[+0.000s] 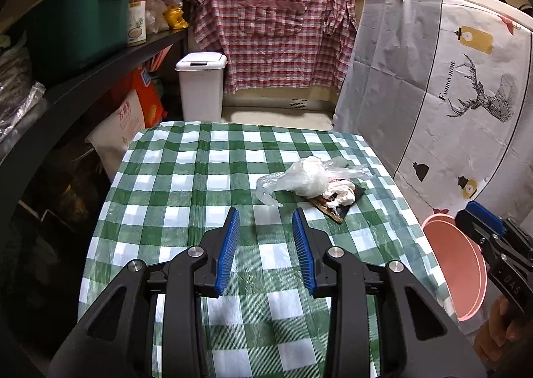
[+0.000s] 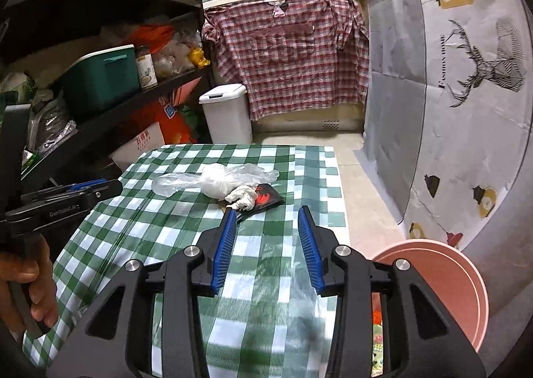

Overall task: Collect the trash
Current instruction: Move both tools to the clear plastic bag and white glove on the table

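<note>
A pile of trash lies on the green-and-white checked table [image 1: 186,184] [image 2: 140,231]: a clear plastic bag [image 1: 306,178] [image 2: 220,179], a crumpled white tissue [image 1: 343,196] [image 2: 241,196] and a dark wrapper [image 1: 336,208] [image 2: 266,199] with red print. My left gripper [image 1: 266,216] stands open just short of the bag, with nothing between its blue pads. My right gripper [image 2: 266,214] is open too, its left fingertip close to the wrapper's near edge. Each gripper shows at the edge of the other's view, held by a hand.
A pink bin [image 1: 456,264] [image 2: 443,284] stands on the floor right of the table. A white lidded bin [image 1: 201,88] [image 2: 226,114] stands beyond the far edge. Dark shelves [image 1: 100,64] [image 2: 110,118] with boxes and bags fill the left. A deer-print sheet [image 1: 449,104] covers the right.
</note>
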### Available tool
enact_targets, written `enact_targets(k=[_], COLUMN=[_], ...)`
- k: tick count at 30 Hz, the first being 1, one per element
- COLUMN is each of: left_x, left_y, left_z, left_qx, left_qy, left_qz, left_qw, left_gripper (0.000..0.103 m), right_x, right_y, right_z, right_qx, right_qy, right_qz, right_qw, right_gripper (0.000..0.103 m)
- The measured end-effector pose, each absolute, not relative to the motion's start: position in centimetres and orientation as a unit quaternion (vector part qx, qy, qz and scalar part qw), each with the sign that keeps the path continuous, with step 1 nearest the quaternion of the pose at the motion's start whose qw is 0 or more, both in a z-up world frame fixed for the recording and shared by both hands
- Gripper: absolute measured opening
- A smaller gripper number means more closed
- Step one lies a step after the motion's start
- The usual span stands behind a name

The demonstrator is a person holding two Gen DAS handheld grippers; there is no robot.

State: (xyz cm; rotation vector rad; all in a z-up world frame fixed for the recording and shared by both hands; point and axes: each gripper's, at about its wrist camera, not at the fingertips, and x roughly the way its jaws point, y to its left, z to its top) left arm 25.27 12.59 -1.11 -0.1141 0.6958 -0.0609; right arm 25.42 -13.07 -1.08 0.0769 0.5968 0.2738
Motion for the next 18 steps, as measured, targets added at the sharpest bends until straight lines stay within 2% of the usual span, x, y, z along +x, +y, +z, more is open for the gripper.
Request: enact_targets(k=[18], left_x=[27.6], left_y=[13.7], left_z=[-1.9], left_qx=[-0.068], left_qy=[0.327], left_qz=[-0.025], left_qw=[0.942], left_gripper=[0.033], right_x=[33.1], right_y=[-9.4], right_z=[-3.7], right_qx=[0.039], right_qy=[0.349], right_qz=[0.168], right_qw=[0.921], right_gripper=[0.039])
